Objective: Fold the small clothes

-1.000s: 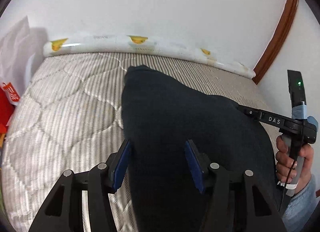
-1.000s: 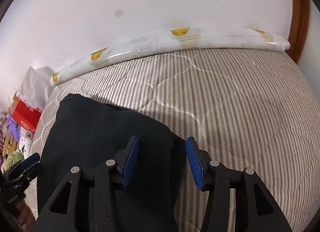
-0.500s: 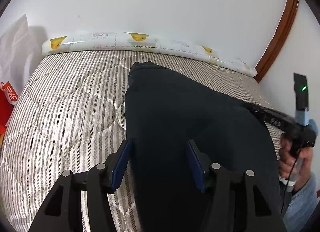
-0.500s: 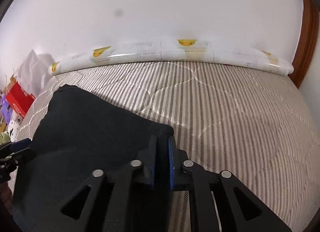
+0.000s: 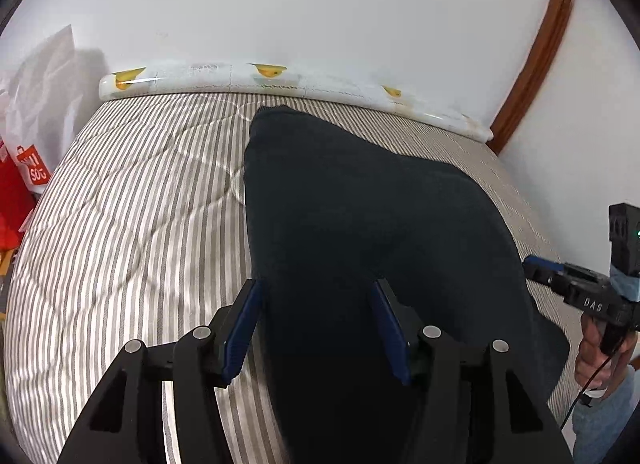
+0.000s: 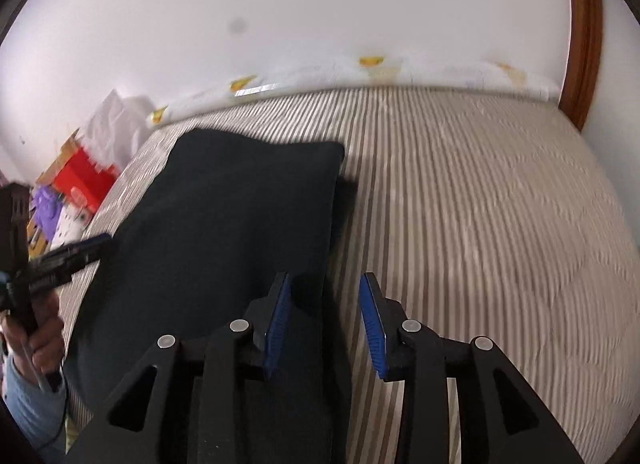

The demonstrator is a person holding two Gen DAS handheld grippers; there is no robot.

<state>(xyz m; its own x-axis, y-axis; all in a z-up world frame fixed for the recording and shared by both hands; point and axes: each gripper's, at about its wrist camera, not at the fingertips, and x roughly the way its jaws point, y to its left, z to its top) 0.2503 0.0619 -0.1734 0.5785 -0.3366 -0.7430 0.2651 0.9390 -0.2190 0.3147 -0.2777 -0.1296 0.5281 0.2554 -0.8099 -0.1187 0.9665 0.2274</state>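
Garment: we see the dark garment (image 5: 360, 232) lying flat on the striped bed (image 5: 132, 215), its right edge straight.
Open room: bare bed (image 6: 480, 223) to our right.
Left gripper (image 5: 316, 328): half open over cloth, gripping nothing.
Right gripper (image 6: 323, 324): opening at the garment's (image 6: 224, 232) edge; it was clamped shut a moment ago.

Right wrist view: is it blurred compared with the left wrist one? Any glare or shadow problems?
Right wrist view: motion-smeared, the striped mattress and the bolster at the wall streaked, yet the right gripper sharp. Left wrist view: crisp stripes, glare on the glossy bolster; the dark garment reads as near featureless black in both. Heavy fisheye bending and dark corners in both.
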